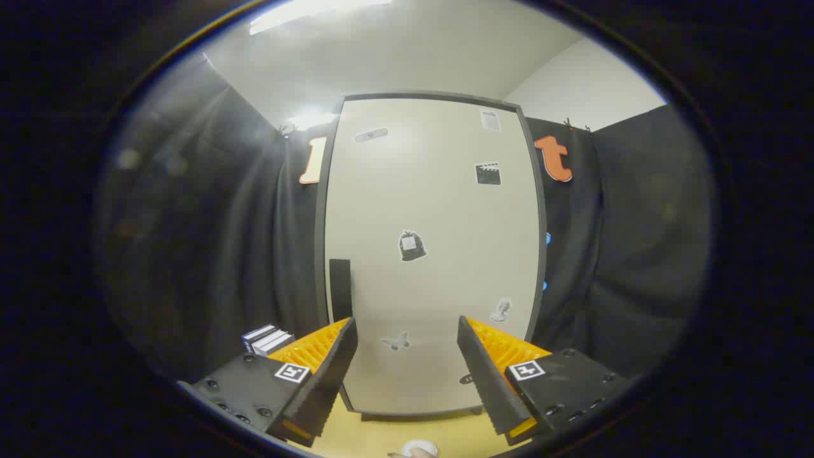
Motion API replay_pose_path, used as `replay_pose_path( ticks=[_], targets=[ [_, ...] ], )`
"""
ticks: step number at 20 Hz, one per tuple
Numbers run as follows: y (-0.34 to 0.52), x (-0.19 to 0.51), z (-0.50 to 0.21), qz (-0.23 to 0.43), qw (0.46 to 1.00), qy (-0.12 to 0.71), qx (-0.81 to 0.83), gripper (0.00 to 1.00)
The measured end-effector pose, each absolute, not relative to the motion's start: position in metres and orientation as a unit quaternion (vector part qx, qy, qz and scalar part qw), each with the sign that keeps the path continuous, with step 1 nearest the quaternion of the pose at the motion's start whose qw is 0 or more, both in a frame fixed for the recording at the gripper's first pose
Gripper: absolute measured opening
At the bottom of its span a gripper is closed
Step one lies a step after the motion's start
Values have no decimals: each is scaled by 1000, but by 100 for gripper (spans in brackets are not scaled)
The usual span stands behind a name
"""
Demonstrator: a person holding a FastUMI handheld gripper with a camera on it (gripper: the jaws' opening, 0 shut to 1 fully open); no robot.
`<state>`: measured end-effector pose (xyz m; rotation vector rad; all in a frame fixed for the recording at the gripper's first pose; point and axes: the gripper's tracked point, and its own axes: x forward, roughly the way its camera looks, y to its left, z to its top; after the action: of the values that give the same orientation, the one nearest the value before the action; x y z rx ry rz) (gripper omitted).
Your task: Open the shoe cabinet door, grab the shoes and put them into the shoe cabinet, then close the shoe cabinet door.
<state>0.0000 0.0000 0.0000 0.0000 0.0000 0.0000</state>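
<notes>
A tall white shoe cabinet [432, 254] with a dark frame stands straight ahead, its door shut. Small stickers dot the door. A dark vertical handle [340, 287] sits on the door's left edge, just above my left fingertip. My gripper [407, 337] is open, its fingers spread wide in front of the lower part of the door, with nothing between them. A white rounded thing [420, 448], maybe a shoe's toe, peeks up on the floor below the fingers.
Black cloth walls [222, 254] close in on both sides of the cabinet. A small stack of white and dark boxes [267, 339] lies left of the cabinet near the floor. The floor [407, 429] under the cabinet is light wood.
</notes>
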Motion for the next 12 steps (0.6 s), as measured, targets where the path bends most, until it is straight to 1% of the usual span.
replay_pose_path(
  ticks=[12],
  targets=[
    [2,0,-3,-2,1000,7,6,97]
  ],
)
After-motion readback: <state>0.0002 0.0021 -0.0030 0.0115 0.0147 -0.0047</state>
